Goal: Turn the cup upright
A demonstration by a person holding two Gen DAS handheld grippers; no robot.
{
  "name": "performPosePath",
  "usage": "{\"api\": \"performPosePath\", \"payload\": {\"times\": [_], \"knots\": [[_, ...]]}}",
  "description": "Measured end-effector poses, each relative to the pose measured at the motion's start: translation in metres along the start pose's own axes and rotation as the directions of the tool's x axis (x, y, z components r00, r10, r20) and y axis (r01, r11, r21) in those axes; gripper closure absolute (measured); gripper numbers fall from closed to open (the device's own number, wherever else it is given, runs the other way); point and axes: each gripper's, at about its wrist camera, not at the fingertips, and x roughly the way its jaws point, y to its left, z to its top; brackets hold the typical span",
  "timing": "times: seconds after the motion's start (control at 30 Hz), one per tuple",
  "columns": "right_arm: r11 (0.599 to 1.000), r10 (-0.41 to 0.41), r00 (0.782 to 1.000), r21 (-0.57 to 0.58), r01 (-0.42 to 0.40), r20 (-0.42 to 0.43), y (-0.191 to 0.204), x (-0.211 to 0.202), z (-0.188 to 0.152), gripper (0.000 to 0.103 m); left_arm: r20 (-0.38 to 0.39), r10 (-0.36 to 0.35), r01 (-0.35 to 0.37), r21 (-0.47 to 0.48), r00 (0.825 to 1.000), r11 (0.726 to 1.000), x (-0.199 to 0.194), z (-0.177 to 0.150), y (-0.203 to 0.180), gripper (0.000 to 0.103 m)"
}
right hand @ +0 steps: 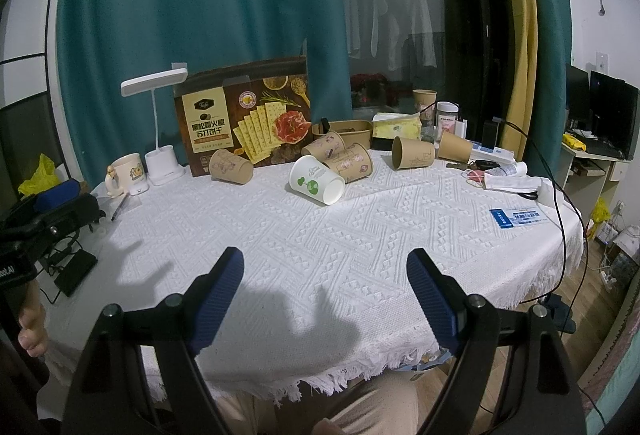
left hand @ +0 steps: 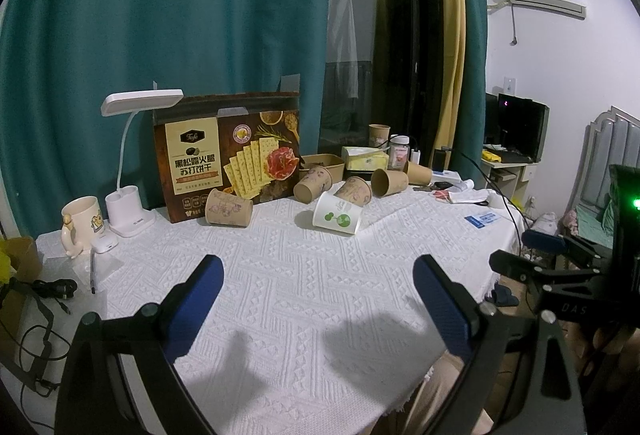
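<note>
Cracker box [left hand: 232,151]: lower corner hidden behind brown cup [left hand: 229,210]. Jar [left hand: 398,152] label (too small) unreadable. Blue card [right hand: 520,218] print illegible. Monitor [right hand: 614,113] cut by frame edge.

Quick count from where I'm sitting: five brown paper cups [right hand: 231,166] tipped over on the tablecloth, one white cup [right hand: 318,185] on its side, one brown cup [right hand: 424,100] upright at the back, one cracker box [right hand: 244,119], one desk lamp [right hand: 160,131], one mug [right hand: 127,171].

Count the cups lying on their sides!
6. White cup in front; one brown cup by the box; two behind the white cup; two more to the right. Others may be hidden.
</note>
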Motion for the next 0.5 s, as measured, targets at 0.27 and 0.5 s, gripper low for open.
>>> {"api": "performPosePath", "payload": {"times": [0.27, 0.5], "knots": [[1.0, -0.001, 1.0, -0.002, 0.001, 0.0, -0.0004, 0.0001, 0.0008, 0.021, 0.0, 0.0, 0.0, 0.0, 1.0, 1.0, 0.0001, -0.0001, -0.0002, 0.007], [1.0, -0.001, 1.0, -0.011, 0.001, -0.002, -0.0018, 0.0028, 0.0094, 0.021, 0.001, 0.005, -0.005, -0.001, 1.0, 1.0, 0.0005, 0.0026, -0.001, 0.007]]}}
